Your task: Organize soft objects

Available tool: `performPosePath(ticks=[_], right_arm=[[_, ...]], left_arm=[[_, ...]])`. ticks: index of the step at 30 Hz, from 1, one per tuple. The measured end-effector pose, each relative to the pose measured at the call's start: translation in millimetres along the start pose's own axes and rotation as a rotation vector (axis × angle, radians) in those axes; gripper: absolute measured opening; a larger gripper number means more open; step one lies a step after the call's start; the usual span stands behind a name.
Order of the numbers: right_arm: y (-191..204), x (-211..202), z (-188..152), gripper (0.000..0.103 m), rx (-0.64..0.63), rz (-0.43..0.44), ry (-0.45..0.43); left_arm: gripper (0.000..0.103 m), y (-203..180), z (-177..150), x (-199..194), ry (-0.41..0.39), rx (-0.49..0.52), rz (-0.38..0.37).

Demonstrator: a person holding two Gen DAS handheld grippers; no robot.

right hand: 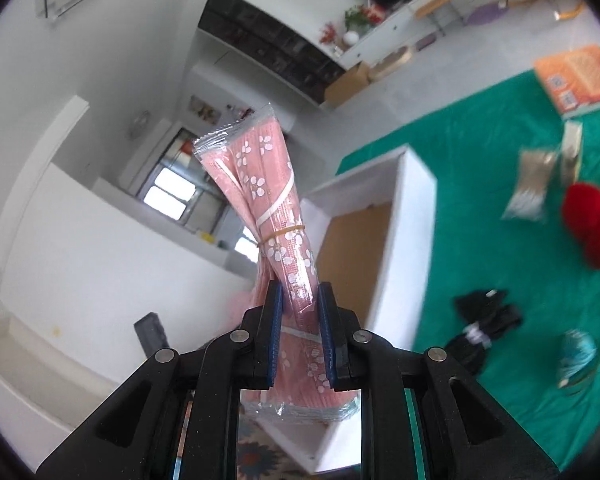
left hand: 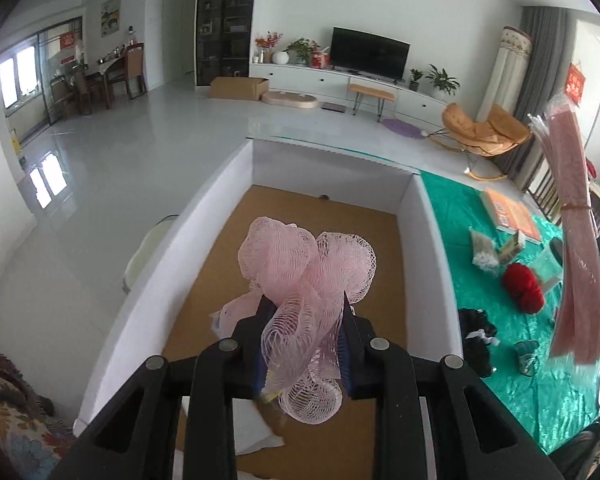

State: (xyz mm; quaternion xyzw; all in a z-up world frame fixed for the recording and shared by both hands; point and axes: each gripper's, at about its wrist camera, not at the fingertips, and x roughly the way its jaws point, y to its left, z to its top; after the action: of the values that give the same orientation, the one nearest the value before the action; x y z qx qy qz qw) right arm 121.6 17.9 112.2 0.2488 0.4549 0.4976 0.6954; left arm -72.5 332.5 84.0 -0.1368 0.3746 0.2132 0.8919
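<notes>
While the left wrist view looks down into the white box (left hand: pixel 432 248), a pink mesh sponge (left hand: pixel 306 280) is seen clamped between the fingers of the left claw (left hand: pixel 305 312), held above the box's brown cardboard floor. Loops of the mesh spill forward past the fingertips and hang down between them. Right of the box, a green cloth (left hand: pixel 500 392) covers the surface. On it, well apart from the box, a red yarn ball (left hand: pixel 523 288), a black bundle (left hand: pixel 478 340), an orange book (left hand: pixel 512 214) and a small teal item (left hand: pixel 526 354) are noted. Further right of the box, a pink wrapped bundle (left hand: pixel 576 240) is seen upright in the air.

From the right wrist view, the right claw (right hand: pixel 302 312) is closed narrow on the same pink bundle (right hand: pixel 268 196), a clear-wrapped stack with white flower prints, bound by a rubber band (right hand: pixel 280 234). It is held up, left of the white box (right hand: pixel 412 216), whose open top and brown floor are visible. Right of the box, on the green cloth (right hand: pixel 480 264), the black bundle (right hand: pixel 484 324), the red yarn ball (right hand: pixel 592 224), the teal item (right hand: pixel 578 356) and the orange book (right hand: pixel 576 76) are recorded, blurred.
</notes>
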Motion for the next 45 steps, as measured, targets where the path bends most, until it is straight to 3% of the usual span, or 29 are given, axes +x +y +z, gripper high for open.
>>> performPosePath(ticks=[2, 3, 4, 5, 6, 8, 11, 16, 19, 21, 25, 28, 34, 38, 45], right_arm=[[-3.2, 37.2, -13.4, 0.024, 0.037, 0.039, 0.078], [-3.8, 53.5, -21.0, 0.031, 0.043, 0.036, 0.116], [-4.5, 68.7, -31.2, 0.049, 0.039, 0.018, 0.153], [-9.0, 76.2, -35.4, 0.061, 0.030, 0.001, 0.169], [-14.9, 77.6, -38.4, 0.073, 0.011, -0.021, 0.167], [-22.3, 68.8, -44.9, 0.073, -0.074, -0.118, 0.131], [-40.6, 43.5, -51.3, 0.075, -0.224, -0.314, 0.064], [-109.6, -22.3, -77.1, 0.076, -0.258, -0.641, -0.074], [-159.8, -62.8, -92.5, 0.076, -0.209, -0.800, -0.136], [-187.5, -88.8, -99.9, 0.076, -0.174, -0.880, -0.177], [-226.8, -131.9, -117.8, 0.076, -0.085, -0.959, -0.242], [-240.6, -147.4, -119.1, 0.076, -0.043, -0.969, -0.245], [-255.3, -156.9, -114.8, 0.080, -0.051, -0.994, -0.242], [-236.4, -152.0, -132.8, 0.082, -0.070, -1.017, -0.238], [-229.5, -140.0, -136.6, 0.087, -0.109, -1.066, -0.197]], left_arm=[[0.056, 3.9, -8.4, 7.6, 0.018, 0.006, 0.046], [0.088, 4.2, -12.4, 12.4, 0.029, 0.007, 0.063], [0.099, 3.4, -16.1, 13.9, 0.020, 0.005, 0.084], [0.103, 2.2, -19.5, 12.9, -0.002, 0.006, 0.100], [0.103, -1.7, -21.6, 11.2, -0.020, 0.018, 0.114], [0.103, -12.7, -24.5, 9.0, -0.042, 0.044, 0.113], [0.103, -35.7, -25.2, 3.4, -0.073, 0.054, 0.037], [0.103, -106.9, -40.6, -7.2, -0.087, 0.112, -0.195], [0.103, -169.1, -66.8, 0.0, -0.005, 0.173, -0.353], [0.103, -209.8, -83.7, 11.3, 0.064, 0.232, -0.416], [0.103, -275.8, -124.3, 42.5, 0.172, 0.357, -0.450], [0.103, -299.1, -137.0, 69.2, 0.189, 0.410, -0.394], [0.103, -303.7, -142.3, 106.7, 0.190, 0.440, -0.332], [0.103, -296.1, -147.5, 128.5, 0.219, 0.406, -0.335], [0.103, -302.2, -159.0, 126.4, 0.151, 0.483, -0.303]])
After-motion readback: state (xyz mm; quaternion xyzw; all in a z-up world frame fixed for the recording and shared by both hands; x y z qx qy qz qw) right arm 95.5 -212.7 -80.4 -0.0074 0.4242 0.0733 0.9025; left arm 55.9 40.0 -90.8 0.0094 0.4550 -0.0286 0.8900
